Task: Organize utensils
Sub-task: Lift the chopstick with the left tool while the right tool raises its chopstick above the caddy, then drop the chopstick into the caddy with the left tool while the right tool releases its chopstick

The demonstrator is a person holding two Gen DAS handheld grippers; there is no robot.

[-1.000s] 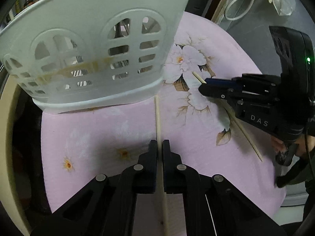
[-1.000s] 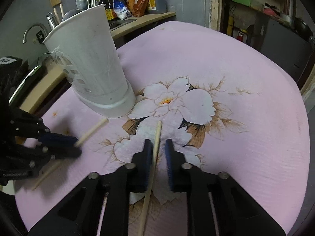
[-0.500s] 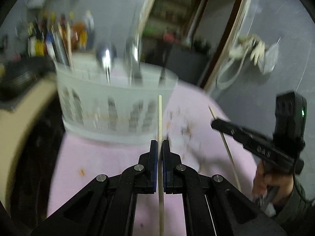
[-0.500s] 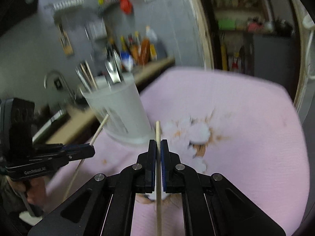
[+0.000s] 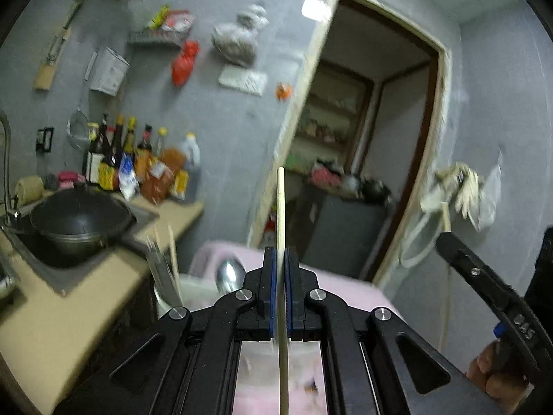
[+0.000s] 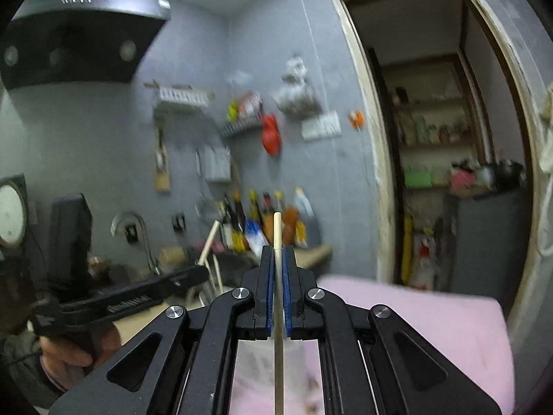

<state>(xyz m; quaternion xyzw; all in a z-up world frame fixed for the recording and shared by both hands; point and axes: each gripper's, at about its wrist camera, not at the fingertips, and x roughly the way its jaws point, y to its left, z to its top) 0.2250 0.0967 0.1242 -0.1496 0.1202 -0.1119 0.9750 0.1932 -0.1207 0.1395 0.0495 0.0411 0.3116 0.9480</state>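
1. Nearest in the left wrist view, the left claw (image 5: 280,259) pinched a pale, slim wooden chopstick (image 5: 280,207) between its blue ribbed pads, the stick standing up well past the tips. A second earlier that same chopstick lay flat on the pink counter (image 5: 331,283) with the claw closed round it; now it was lifted clear and the claw aimed nearly level.
2. The right claw (image 6: 276,259) likewise gripped its own chopstick (image 6: 277,235), round and smooth. A second earlier its jaws stood slightly apart around the stick on the floral cloth; now they were pressed onto it, raised.
3. By my judgement both pick-ups were done, and what remained was dropping the sticks into the holder.
4. Just beyond the left claw, the white plastic utensil holder (image 5: 197,288) showed only its rim, blurred, with a shiny metal spoon (image 5: 228,273) and other handles poking out.
5. Farther off, a black wok (image 5: 79,221) sat on the tan worktop, with sauce bottles (image 5: 138,169) against the grey wall.
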